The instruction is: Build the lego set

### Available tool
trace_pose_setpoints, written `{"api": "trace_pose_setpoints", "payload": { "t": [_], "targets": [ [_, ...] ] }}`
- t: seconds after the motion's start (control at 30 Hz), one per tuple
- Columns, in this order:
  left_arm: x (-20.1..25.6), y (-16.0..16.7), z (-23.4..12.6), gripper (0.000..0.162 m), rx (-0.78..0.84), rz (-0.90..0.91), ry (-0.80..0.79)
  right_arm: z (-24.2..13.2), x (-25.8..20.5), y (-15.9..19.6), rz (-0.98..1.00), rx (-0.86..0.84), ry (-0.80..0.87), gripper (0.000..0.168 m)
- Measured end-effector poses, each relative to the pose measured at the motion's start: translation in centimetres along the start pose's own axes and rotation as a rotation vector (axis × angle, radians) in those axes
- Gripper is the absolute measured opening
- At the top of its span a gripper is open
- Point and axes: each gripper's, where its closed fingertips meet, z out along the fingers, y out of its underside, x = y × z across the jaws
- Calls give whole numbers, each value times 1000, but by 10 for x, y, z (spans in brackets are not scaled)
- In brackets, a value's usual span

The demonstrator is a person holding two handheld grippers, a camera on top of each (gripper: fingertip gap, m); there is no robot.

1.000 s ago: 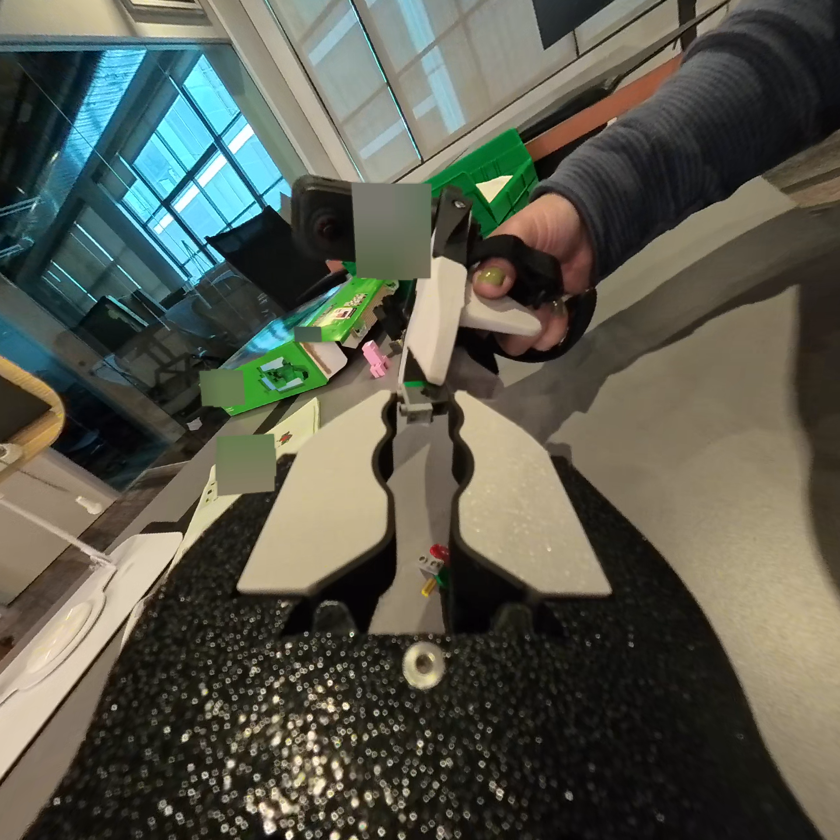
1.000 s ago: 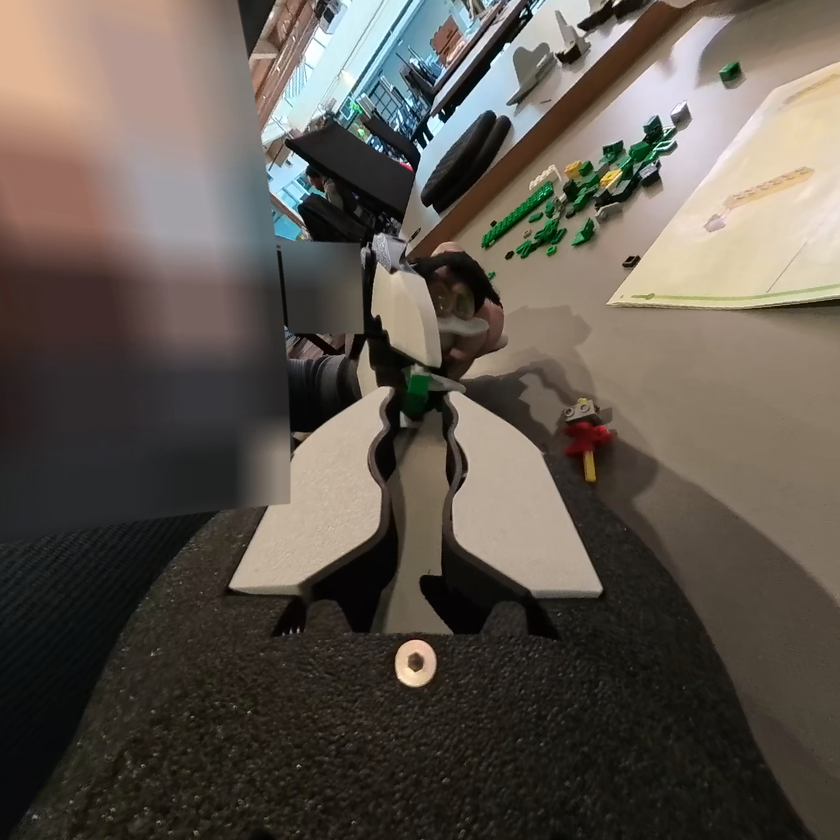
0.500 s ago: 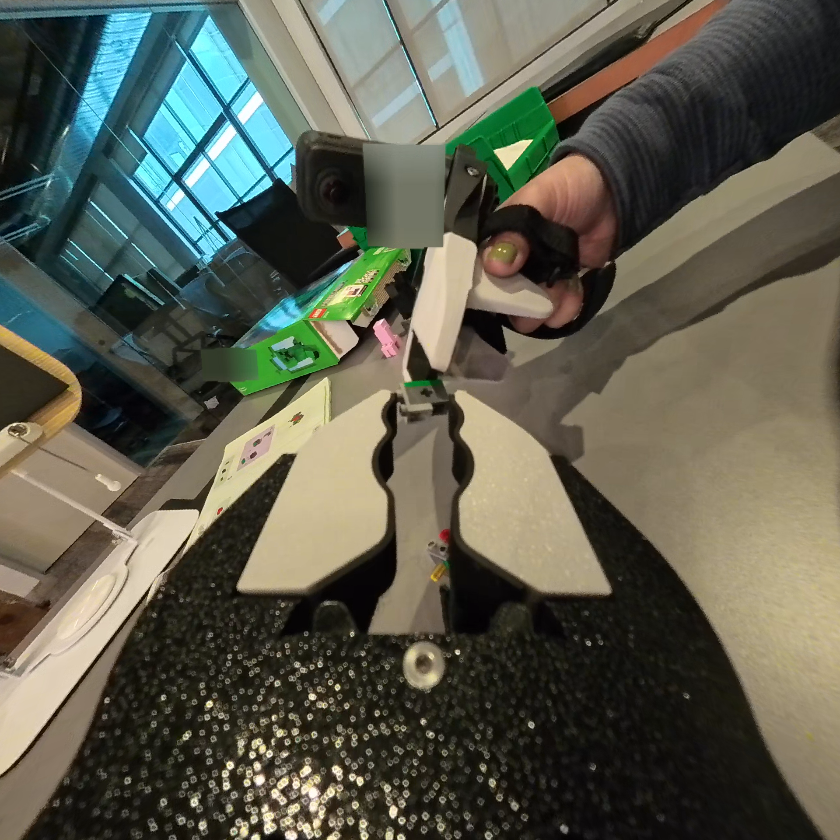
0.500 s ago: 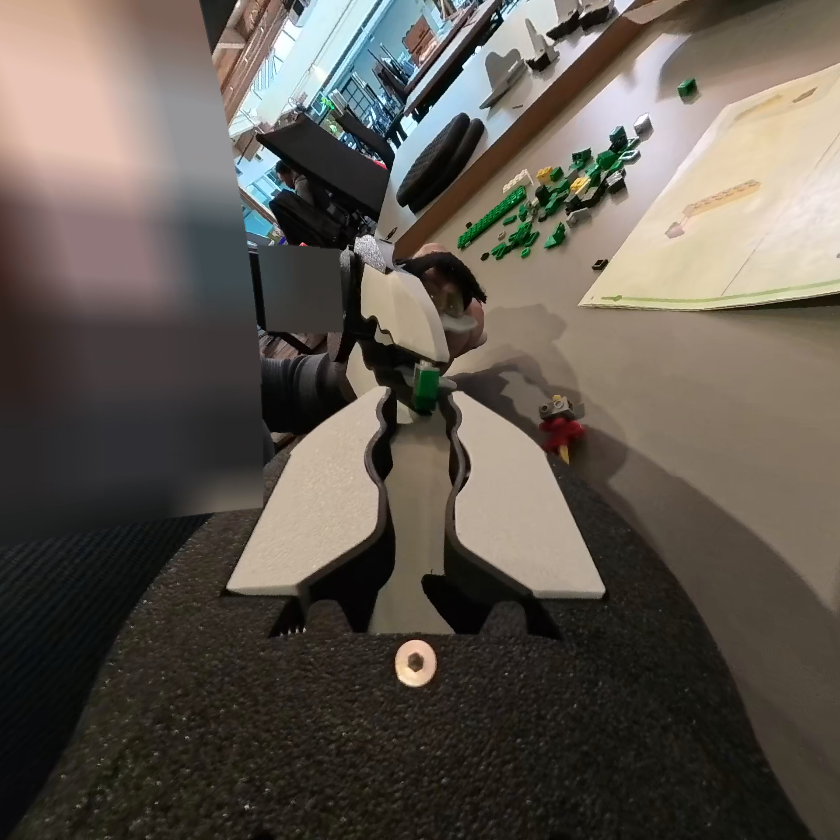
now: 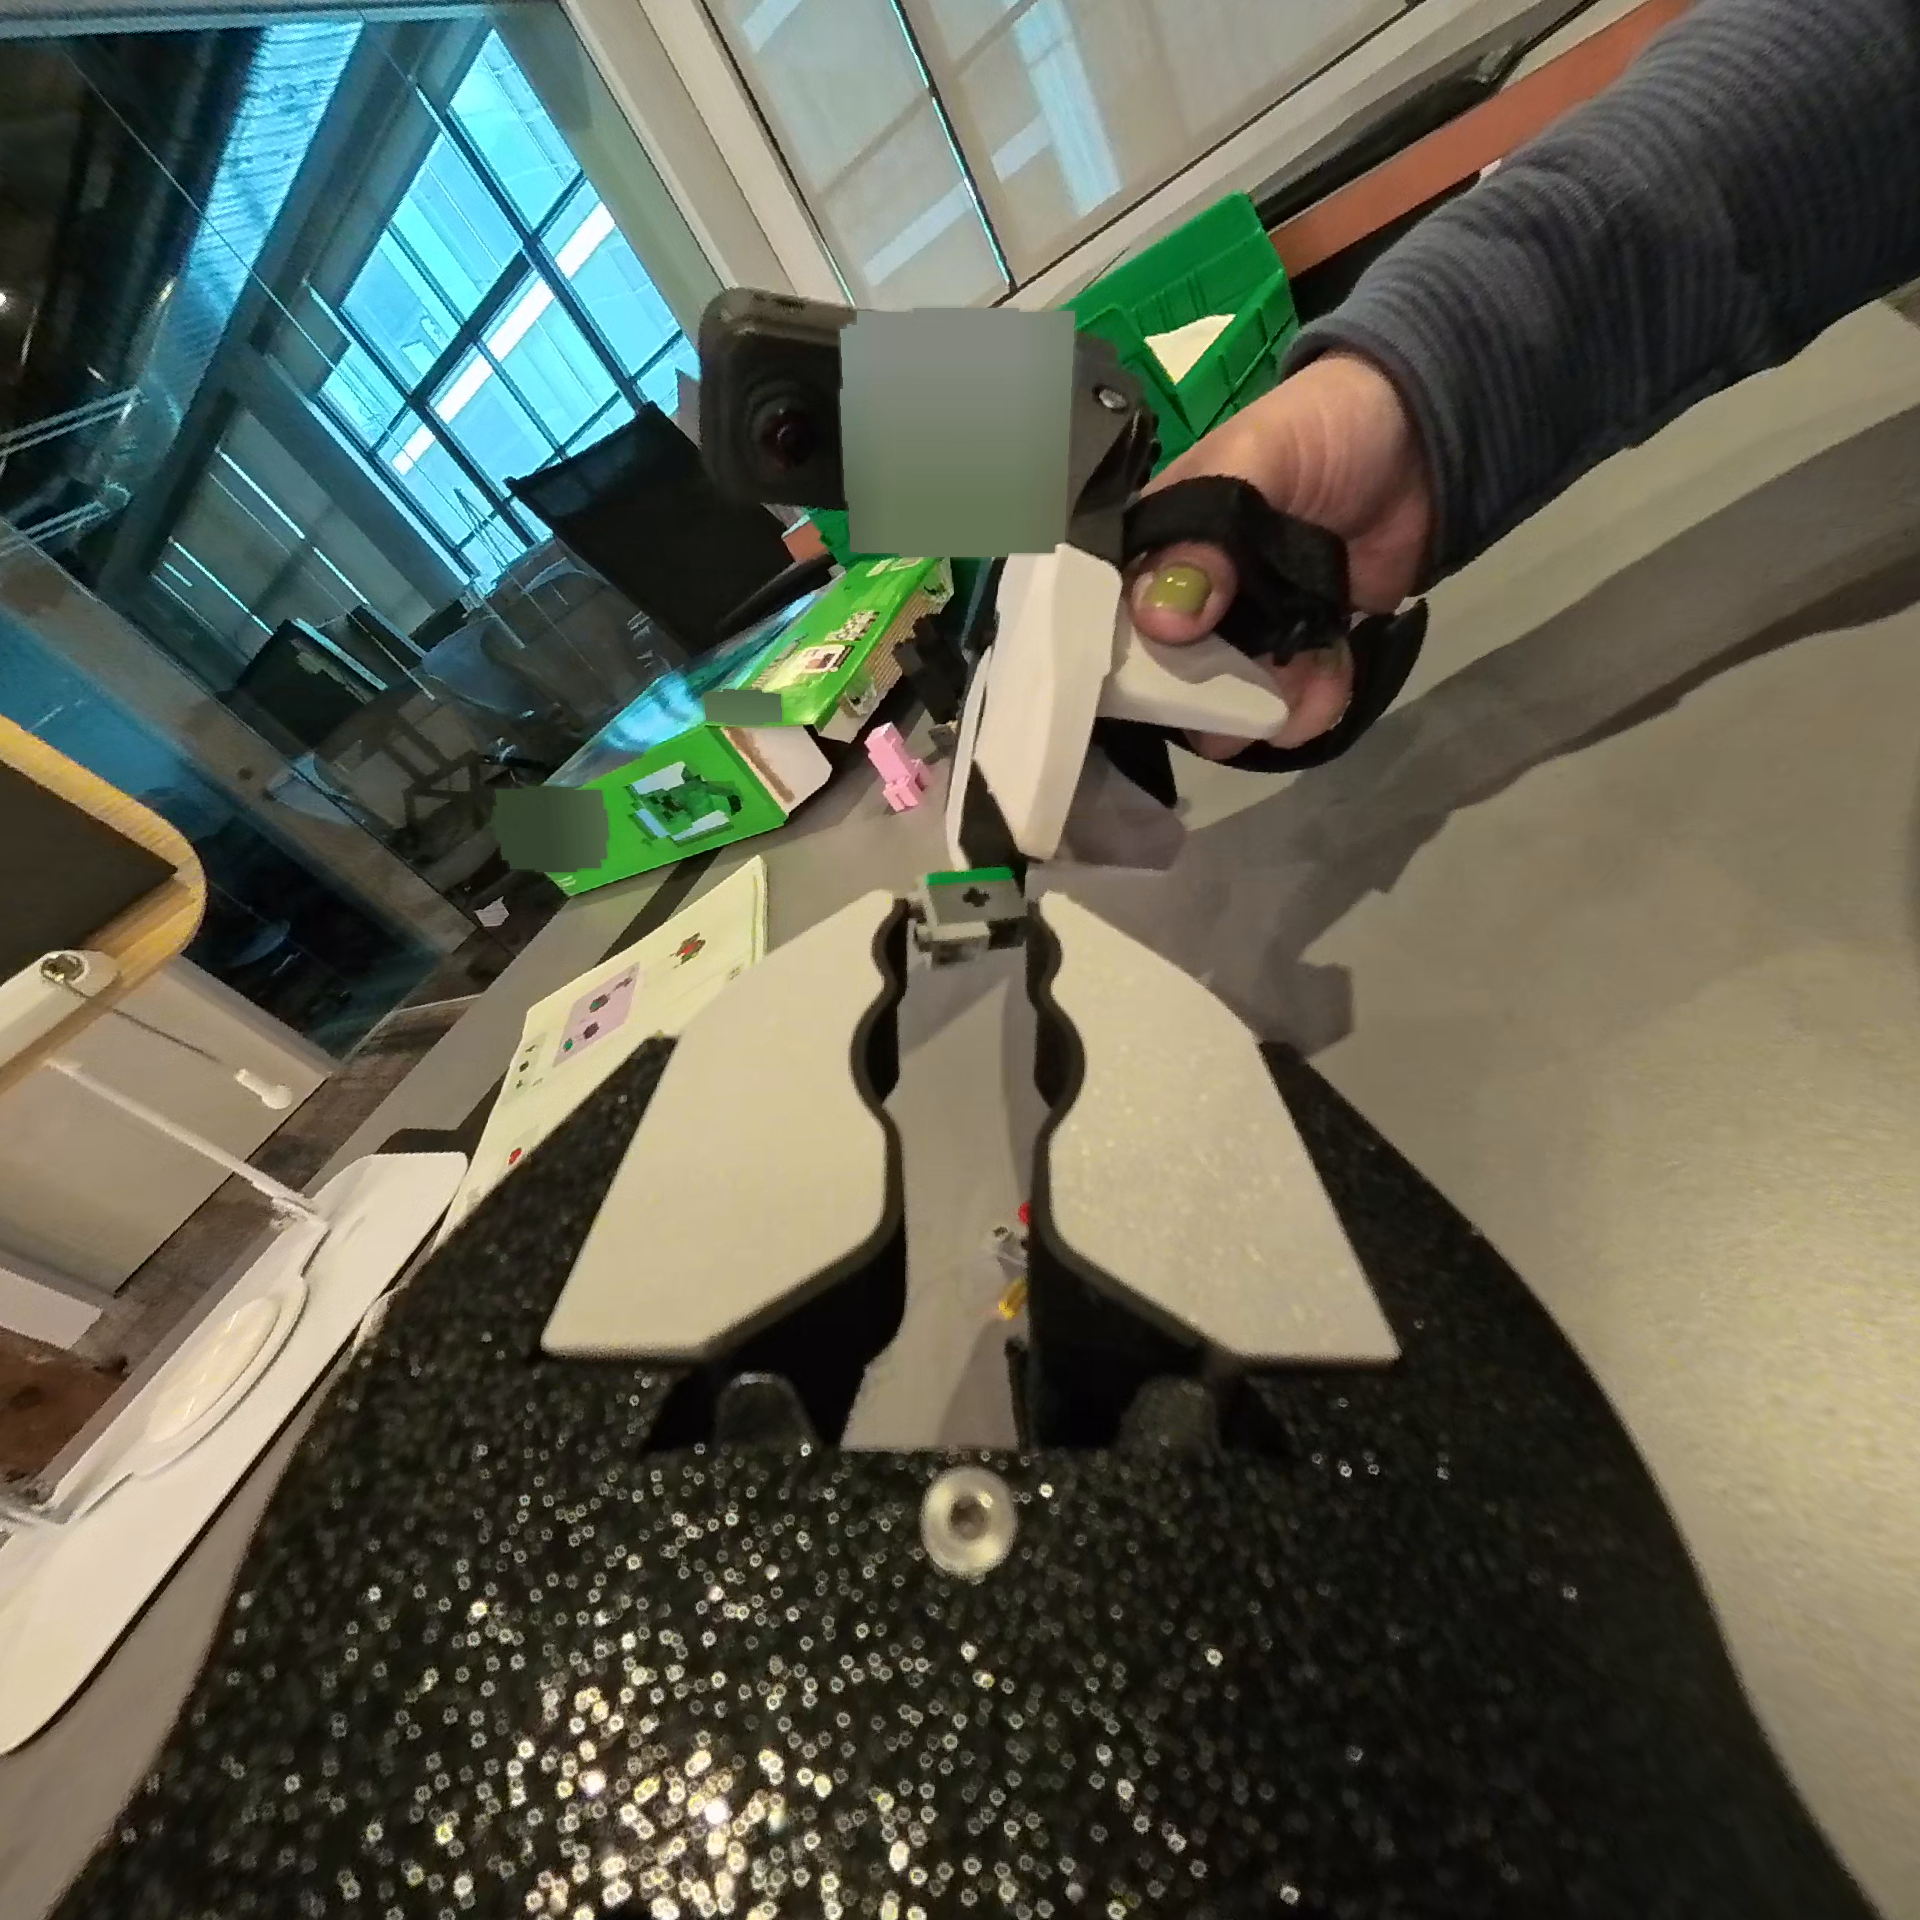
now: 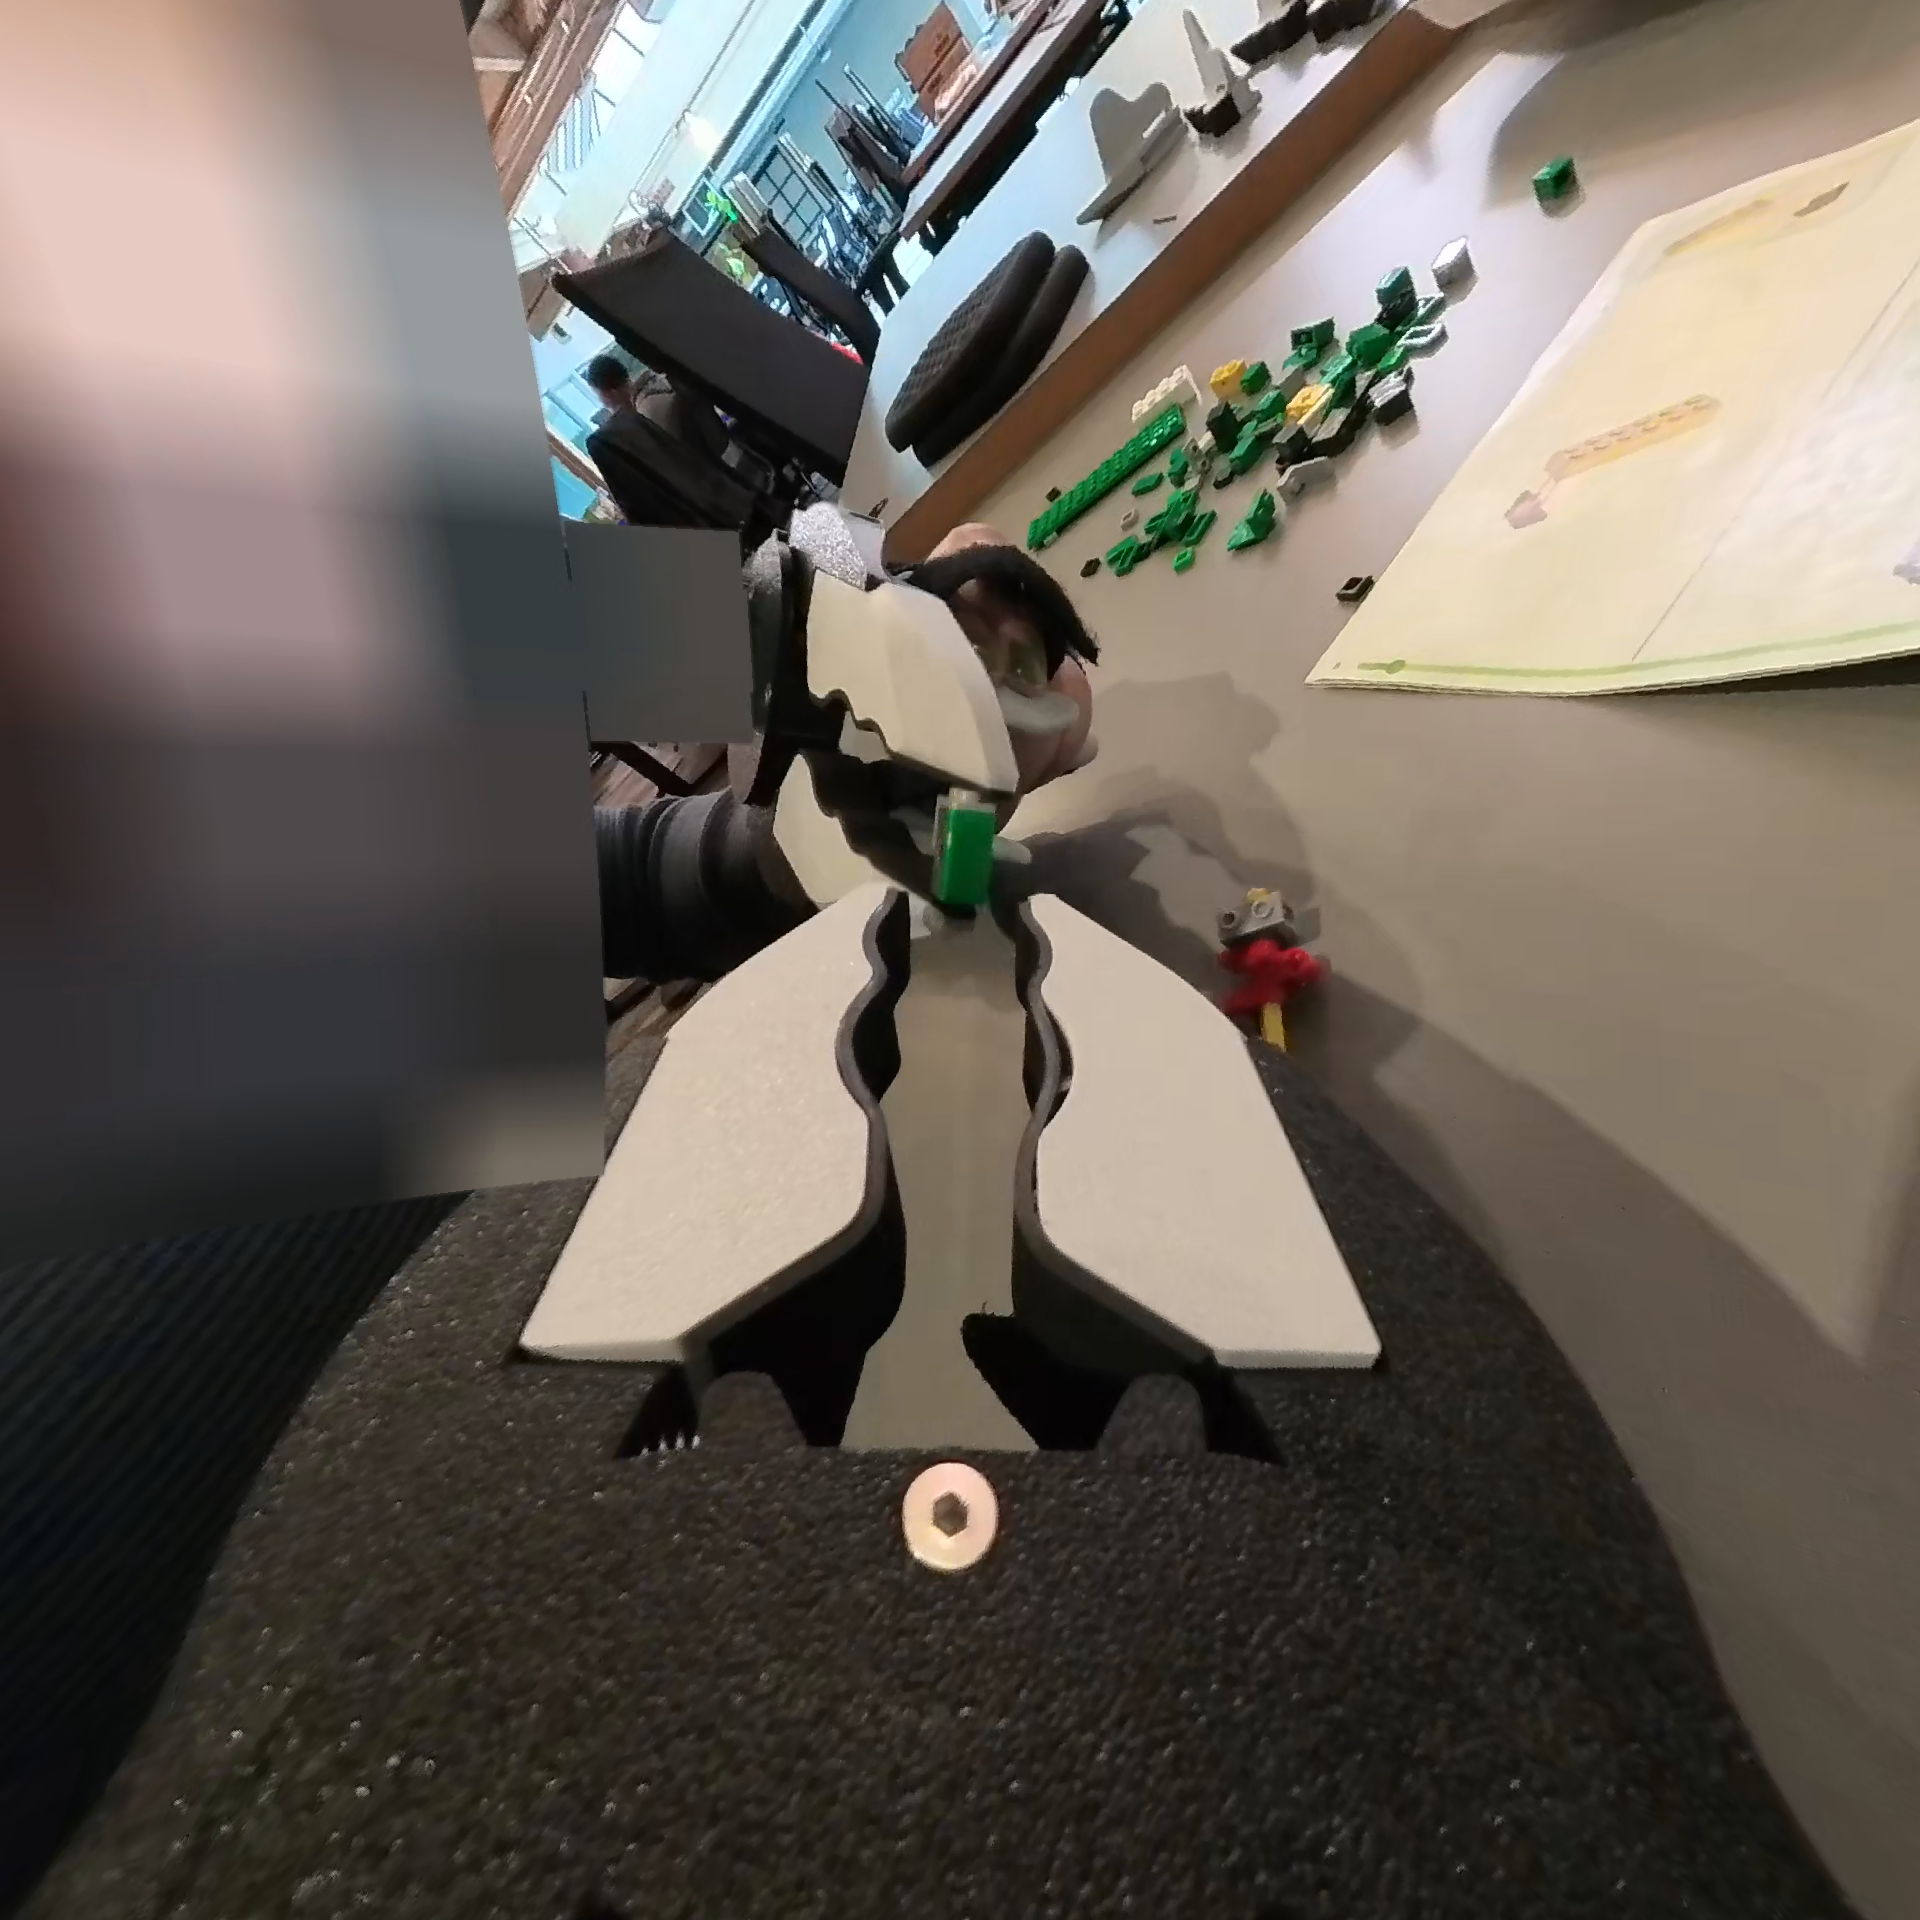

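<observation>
A small green-and-grey lego assembly (image 5: 971, 906) is held in the air between both grippers, which meet tip to tip. My left gripper (image 5: 966, 930) is shut on its grey lower part. My right gripper (image 6: 956, 920) is shut on the green part (image 6: 961, 857). In the left wrist view the right gripper (image 5: 987, 857) comes down from above, held by a hand (image 5: 1299, 488). In the right wrist view the left gripper (image 6: 966, 810) faces me. A small red, grey and yellow build (image 6: 1262, 961) lies on the grey table to the right.
A pile of loose green, yellow and white bricks (image 6: 1247, 447) and an open instruction booklet (image 6: 1662, 468) lie farther right. Green lego boxes (image 5: 707, 800), a pink figure (image 5: 899, 769), an instruction sheet (image 5: 644, 1008) and a green bin (image 5: 1195, 301) lie beyond the grippers. A white tray (image 5: 208, 1351) sits at left. Both grippers' tips are close together, under 4 cm apart.
Both grippers stay tip to tip on the assembly. The pair has tilted, so the green part now leans and the left gripper's finger face shows more in the right wrist view.
</observation>
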Motion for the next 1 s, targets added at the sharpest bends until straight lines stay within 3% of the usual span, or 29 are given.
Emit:
{"api": "trace_pose_setpoints", "payload": {
  "t": [0.2,0.4,0.63,1.0],
  "targets": [
    [-28,12,-9,21,-65,-24,-142,-6,12,-1,-31,14,86,19],
    [-68,32,-31,21,-114,-111,-304,-14,58,22,-283,-192,429,20],
    [-83,43,-42,21,-118,-180,-359,7,66,43,-413,-370,446,21],
    [-76,45,-36,21,-140,-161,-318,19,75,50,-501,-494,531,13]
  ]
}}
